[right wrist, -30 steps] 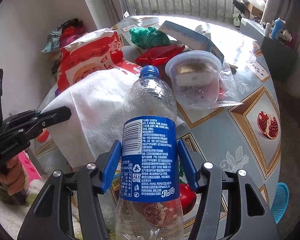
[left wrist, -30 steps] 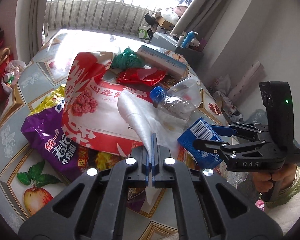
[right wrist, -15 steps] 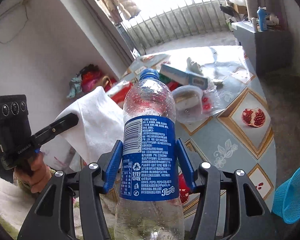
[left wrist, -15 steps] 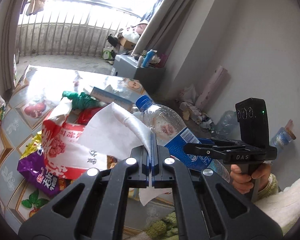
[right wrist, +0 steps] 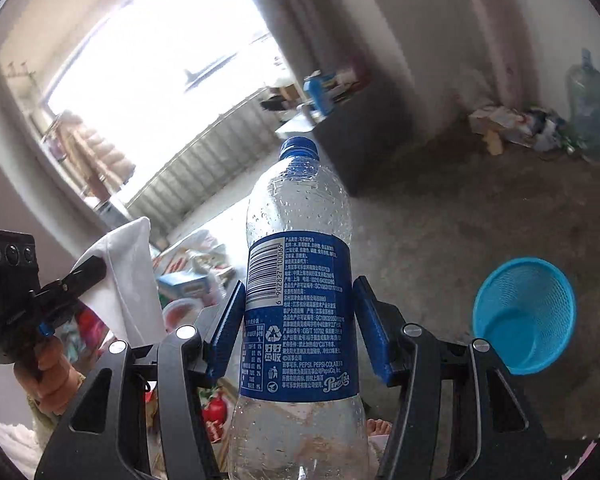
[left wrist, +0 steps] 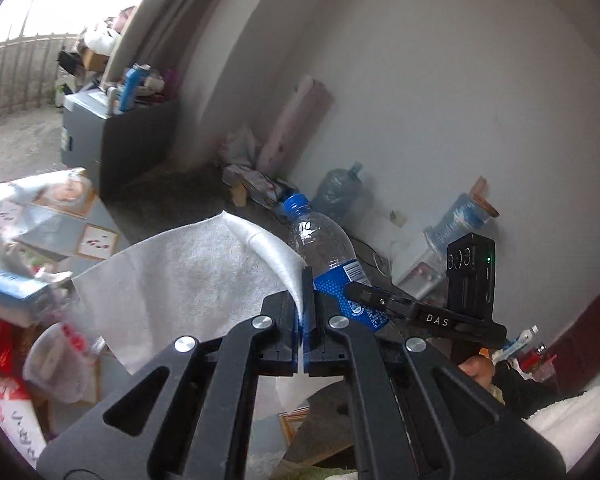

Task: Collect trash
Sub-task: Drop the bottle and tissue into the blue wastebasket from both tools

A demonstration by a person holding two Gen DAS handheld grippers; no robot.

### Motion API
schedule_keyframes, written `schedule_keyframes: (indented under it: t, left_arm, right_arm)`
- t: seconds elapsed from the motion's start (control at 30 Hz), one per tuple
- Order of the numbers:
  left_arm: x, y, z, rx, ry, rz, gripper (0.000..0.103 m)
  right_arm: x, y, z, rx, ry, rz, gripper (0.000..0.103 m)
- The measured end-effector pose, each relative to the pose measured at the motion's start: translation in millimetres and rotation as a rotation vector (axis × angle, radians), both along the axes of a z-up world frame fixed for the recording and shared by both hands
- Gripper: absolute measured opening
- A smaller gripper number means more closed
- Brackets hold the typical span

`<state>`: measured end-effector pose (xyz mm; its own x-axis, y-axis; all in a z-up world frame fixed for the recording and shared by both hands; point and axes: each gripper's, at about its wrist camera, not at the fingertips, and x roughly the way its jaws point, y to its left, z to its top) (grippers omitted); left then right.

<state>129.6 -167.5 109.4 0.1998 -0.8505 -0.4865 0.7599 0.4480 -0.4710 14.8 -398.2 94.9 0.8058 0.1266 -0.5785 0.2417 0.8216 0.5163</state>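
My left gripper (left wrist: 305, 276) is shut on a white paper tissue (left wrist: 188, 276), which fans out to its left. My right gripper (right wrist: 300, 292) is shut on a clear plastic bottle (right wrist: 296, 300) with a blue cap and blue label, held upright in the air. In the left wrist view the bottle (left wrist: 320, 240) and the right gripper (left wrist: 356, 292) sit just right of my fingers. In the right wrist view the left gripper (right wrist: 92, 270) with the tissue (right wrist: 128, 280) is at the far left. A blue mesh basket (right wrist: 528, 316) stands on the floor, lower right.
The table (left wrist: 96, 236) with a clear cup (left wrist: 56, 356), a blue box (left wrist: 8, 284) and snack bags lies to the left. A grey cabinet (left wrist: 112, 140) stands by the wall. Large water jugs (left wrist: 336, 192) and litter line the wall. Bare floor surrounds the basket.
Both grippers swung right and upward, away from the table, carrying the tissue and the bottle. The wall and floor now fill the views, and the blue basket has come fully into sight.
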Motion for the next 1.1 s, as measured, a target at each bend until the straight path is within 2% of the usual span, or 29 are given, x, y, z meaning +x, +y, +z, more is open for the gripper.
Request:
schedule_keyframes:
  t: [0.2,0.33,0.47,0.57,0.7,0.8,0.9,1.0,1.1]
  left_arm:
    - [31,-145,-34,0.117,0.055,-0.186,0.000]
    - [42,-232,-85,0.213,0.156,-0.275,0.000]
    - [45,-296,-147,0.317,0.259,-0.327,0.000]
    - [41,-325,-187,0.389,0.292,-0.346,0.000]
    - [35,-359,-230,0.480,0.248,-0.319,0.001]
    - [36,-384,-260,0.578,0.207,-0.265,0.035]
    - [41,-383,-262,0.585,0.195,-0.226,0.036]
    - [52,-365,-252,0.552,0.217,-0.190,0.041]
    - [54,-347,-230,0.508,0.162,-0.175,0.046]
  right_arm:
    - [-32,-86,-52,0.113,0.096,-0.280,0.055]
    - [-48,-134,-102,0.208,0.187,-0.426,0.055]
    - [-56,-172,-159,0.341,0.266,-0.522,0.055]
    - [-55,-195,-199,0.435,0.306,-0.554,0.056]
    - [-44,-221,-249,0.512,0.334,-0.586,0.058]
    - [-37,-243,-288,0.588,0.346,-0.640,0.064]
    - [-39,-254,-311,0.629,0.365,-0.701,0.064]
    - [-40,-249,-308,0.612,0.309,-0.704,0.064]
    - [-47,-240,-303,0.565,0.286,-0.700,0.064]
